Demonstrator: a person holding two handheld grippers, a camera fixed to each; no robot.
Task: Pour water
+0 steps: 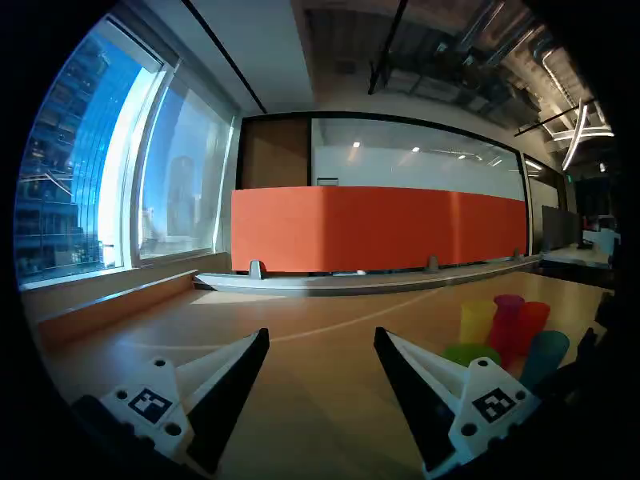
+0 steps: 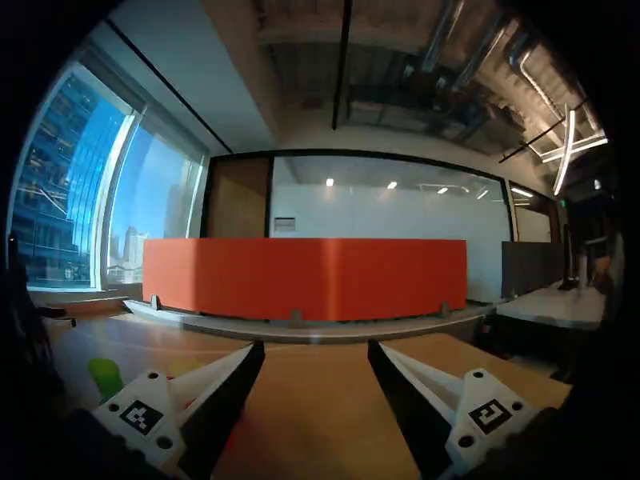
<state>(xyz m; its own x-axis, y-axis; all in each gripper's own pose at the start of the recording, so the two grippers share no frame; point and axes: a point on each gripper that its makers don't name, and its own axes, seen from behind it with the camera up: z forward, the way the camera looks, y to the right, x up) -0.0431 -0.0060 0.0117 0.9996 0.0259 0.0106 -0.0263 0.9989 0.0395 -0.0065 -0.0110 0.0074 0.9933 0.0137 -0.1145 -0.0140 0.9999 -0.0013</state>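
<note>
In the left gripper view my left gripper (image 1: 320, 340) stands open over the wooden table (image 1: 320, 320), nothing between its fingers. A cluster of plastic cups sits to its right: a yellow cup (image 1: 478, 320), a magenta cup (image 1: 507, 318), a red cup (image 1: 530, 324), a teal cup (image 1: 547, 356) and a green cup (image 1: 470, 353) partly hidden behind the right finger. In the right gripper view my right gripper (image 2: 316, 352) is open above the table (image 2: 320, 400), holding nothing. A green cup (image 2: 104, 376) shows low at the left, beside its left finger.
An orange divider panel (image 1: 376, 228) on a grey rail runs across the far edge of the table. Large windows (image 1: 88, 184) line the left side. Another desk (image 2: 552, 304) stands at the right.
</note>
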